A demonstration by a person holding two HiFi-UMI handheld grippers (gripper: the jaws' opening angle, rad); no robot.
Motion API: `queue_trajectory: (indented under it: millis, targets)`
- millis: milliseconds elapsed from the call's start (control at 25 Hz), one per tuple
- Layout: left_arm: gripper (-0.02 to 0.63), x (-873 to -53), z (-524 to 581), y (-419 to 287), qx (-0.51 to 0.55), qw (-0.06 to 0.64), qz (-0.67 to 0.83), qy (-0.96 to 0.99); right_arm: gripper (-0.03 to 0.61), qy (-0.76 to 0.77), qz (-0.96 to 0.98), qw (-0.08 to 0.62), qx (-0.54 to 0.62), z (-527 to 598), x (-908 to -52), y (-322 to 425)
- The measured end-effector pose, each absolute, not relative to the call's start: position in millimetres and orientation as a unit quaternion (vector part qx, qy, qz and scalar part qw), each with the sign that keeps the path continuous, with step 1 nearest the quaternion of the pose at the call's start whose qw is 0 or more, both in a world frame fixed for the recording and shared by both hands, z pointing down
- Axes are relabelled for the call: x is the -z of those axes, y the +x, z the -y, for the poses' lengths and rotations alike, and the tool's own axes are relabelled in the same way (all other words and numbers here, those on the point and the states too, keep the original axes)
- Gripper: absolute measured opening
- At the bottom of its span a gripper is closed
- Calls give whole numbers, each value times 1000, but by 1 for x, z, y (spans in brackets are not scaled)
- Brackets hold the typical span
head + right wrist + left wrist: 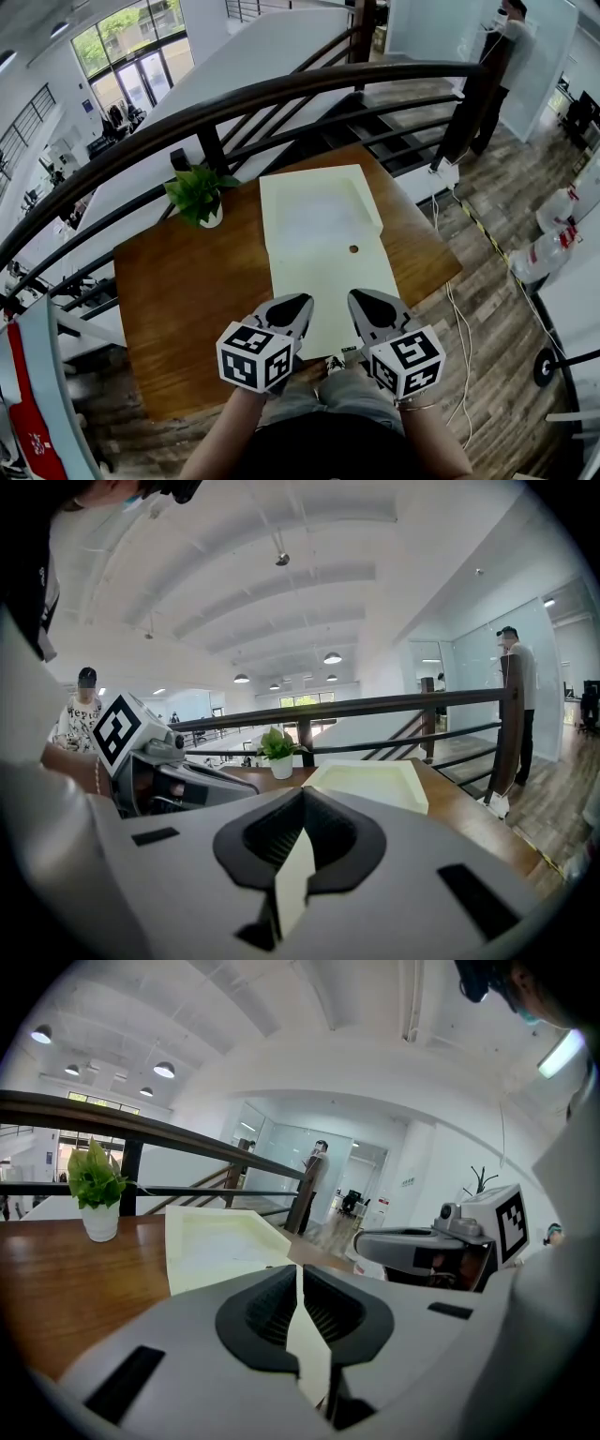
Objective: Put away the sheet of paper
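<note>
A pale yellow sheet of paper [328,281] lies lengthwise on the wooden table [187,291], with a small dark round spot near its middle. Its far part [314,211] looks whiter and slightly raised. The near end of the sheet reaches the table's front edge. My left gripper [298,302] is shut on the sheet's near left edge, and paper [305,1335] shows pinched between the jaws of that gripper [300,1283]. My right gripper [361,298] is shut on the near right edge, and a strip of paper [292,874] shows between the jaws of that gripper [302,822].
A small potted plant [200,194] stands at the table's far left. A dark curved railing [281,89] runs right behind the table, with stairs beyond. A person [502,66] stands far right. Water bottles [548,248] and a cable lie on the floor at right.
</note>
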State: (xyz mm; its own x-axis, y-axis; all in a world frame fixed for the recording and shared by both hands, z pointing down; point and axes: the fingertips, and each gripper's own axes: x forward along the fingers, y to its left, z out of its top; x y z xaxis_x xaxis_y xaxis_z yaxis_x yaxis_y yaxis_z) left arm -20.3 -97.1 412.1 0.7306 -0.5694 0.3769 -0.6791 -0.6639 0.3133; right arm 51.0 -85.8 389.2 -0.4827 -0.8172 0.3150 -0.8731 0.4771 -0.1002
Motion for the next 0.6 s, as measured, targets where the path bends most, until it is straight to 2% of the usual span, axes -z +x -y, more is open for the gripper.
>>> queue_trajectory:
  millis: [600]
  targets:
    - [32,-415,97,-17,-125,225,343,903,26,481,858,139,-118,83,-398,46]
